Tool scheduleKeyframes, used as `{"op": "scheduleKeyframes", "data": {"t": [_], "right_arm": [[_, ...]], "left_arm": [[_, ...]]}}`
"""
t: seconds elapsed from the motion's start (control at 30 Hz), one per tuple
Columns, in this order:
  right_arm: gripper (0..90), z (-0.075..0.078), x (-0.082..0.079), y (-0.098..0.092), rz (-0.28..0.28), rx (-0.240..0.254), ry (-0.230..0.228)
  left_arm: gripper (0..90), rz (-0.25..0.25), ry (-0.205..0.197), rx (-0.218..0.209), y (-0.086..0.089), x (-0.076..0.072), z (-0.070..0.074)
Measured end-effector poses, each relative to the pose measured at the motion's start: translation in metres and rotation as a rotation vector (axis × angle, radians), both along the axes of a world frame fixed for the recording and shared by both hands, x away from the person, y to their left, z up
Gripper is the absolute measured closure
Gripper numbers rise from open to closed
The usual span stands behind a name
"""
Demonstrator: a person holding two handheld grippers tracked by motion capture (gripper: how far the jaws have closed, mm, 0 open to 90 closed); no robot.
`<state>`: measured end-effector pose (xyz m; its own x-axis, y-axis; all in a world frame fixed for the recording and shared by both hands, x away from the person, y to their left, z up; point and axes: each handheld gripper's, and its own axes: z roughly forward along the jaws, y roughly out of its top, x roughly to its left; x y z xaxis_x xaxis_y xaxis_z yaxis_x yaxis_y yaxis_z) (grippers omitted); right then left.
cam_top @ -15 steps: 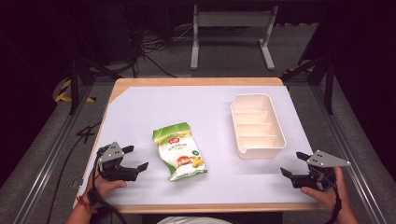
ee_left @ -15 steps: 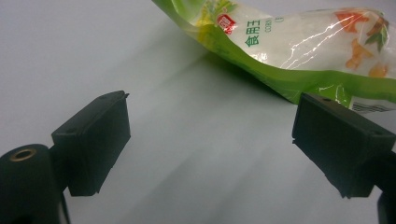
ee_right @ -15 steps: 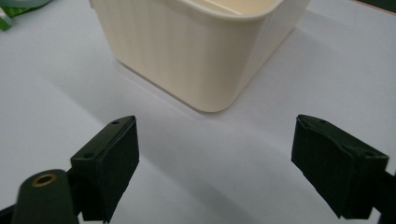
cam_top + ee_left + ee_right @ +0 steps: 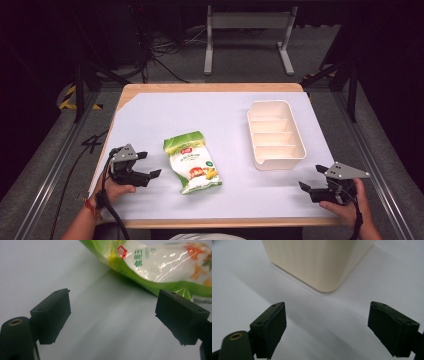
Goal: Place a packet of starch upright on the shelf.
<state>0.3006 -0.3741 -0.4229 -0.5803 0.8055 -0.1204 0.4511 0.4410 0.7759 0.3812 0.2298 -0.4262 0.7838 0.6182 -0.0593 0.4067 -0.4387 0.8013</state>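
from the high view, a white sheet covers a wooden table. a green and white snack bag lies flat on the sheet, and everything here is placed from it. a cream tray with four compartments sits well to the right of the bag and a little farther from you. your left gripper rests on the sheet just left of the bag, apart from it, jaws spread and pointing toward it, gripping nothing. your left hand holds it from behind. your right gripper sits far to the right of the bag, near the tray's closest corner, jaws spread with nothing between them. your right hand holds it at the table's near edge.

in the left gripper view, the bag lies ahead and to the right, its green edge just beyond the right jaw. you cannot tell whether they touch. the gripper is released, with bare sheet between the jaws.

in the right gripper view, a rounded corner of the tray stands ahead on the sheet, beyond the jaws. the gripper is released, jaws wide apart, clear of the tray.
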Motion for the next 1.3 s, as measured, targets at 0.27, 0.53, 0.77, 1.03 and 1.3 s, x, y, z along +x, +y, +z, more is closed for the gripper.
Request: {"op": "scheduleKeyframes", "data": {"t": [0.27,0.53,0.77,1.03,1.3], "right_arm": [[15.4,-0.002,0.000,0.004,0.032,-0.019,0.014],[15.3,-0.005,0.001,0.005,0.030,-0.036,0.030],[15.8,-0.008,0.002,0.004,0.040,-0.029,0.043],[16.1,-0.010,0.003,0.010,0.074,-0.020,0.062],[16.1,-0.011,0.003,0.010,0.087,-0.009,0.075]], "left_arm": [[12.1,-0.055,-0.020,0.017,-0.021,0.035,0.032],[10.2,-0.095,0.020,0.051,-0.048,0.072,0.038],[13.6,-0.151,0.124,0.159,-0.074,0.099,0.026],[28.5,-0.191,0.210,0.241,-0.089,0.114,0.011],[38.2,-0.265,0.279,0.228,-0.093,0.117,0.006]]}}
